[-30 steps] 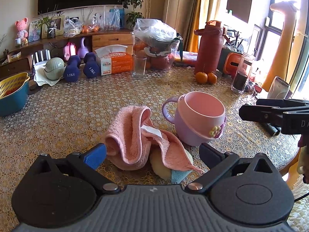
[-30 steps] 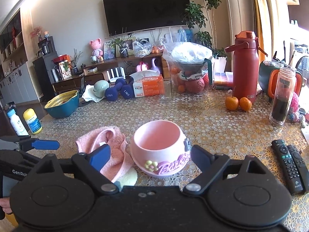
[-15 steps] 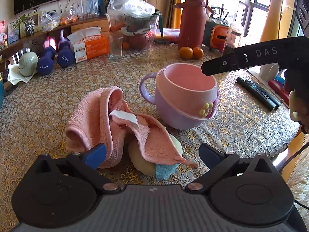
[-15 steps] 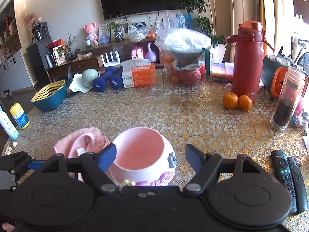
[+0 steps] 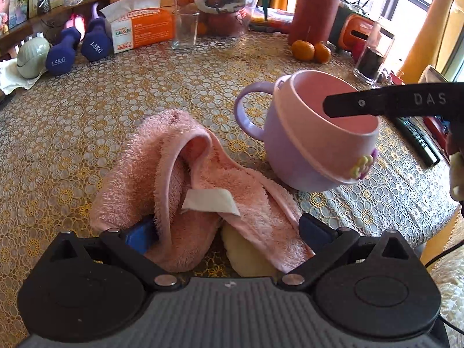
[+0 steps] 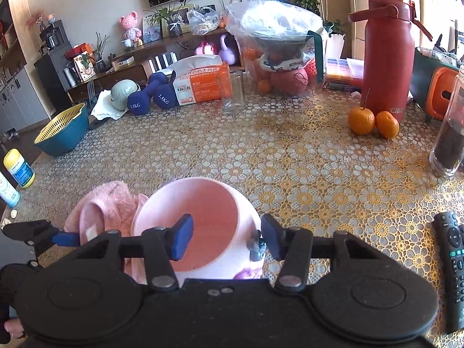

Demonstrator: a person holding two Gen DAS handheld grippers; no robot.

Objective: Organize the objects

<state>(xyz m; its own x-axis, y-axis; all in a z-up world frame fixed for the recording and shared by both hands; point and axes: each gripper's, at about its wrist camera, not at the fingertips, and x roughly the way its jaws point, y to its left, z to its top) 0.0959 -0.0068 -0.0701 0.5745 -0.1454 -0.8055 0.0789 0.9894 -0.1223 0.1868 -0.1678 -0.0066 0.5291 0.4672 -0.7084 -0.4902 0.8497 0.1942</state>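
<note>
A pink and lilac mug (image 5: 316,142) with a lilac handle stands on the patterned tablecloth. My right gripper (image 6: 227,239) is open and straddles its near rim, one finger (image 6: 182,236) inside the mug (image 6: 200,220) and one outside; that finger also shows over the mug in the left wrist view (image 5: 377,103). A crumpled pink towel (image 5: 191,185) lies left of the mug, over a yellow and blue sponge (image 5: 246,255). My left gripper (image 5: 223,230) is open, with its fingers down on either side of the towel's near part.
At the back stand blue dumbbells (image 5: 78,47), an orange tissue box (image 5: 142,29), a glass (image 5: 184,29), a red flask (image 6: 387,49), two oranges (image 6: 372,120) and a glass jar (image 6: 449,133). A teal basket (image 6: 63,129) sits far left. Remotes (image 6: 453,255) lie at right.
Both grippers moved forward and down. The right gripper narrowed and came over the mug's rim, one finger now inside. The left gripper's fingers reached the towel.
</note>
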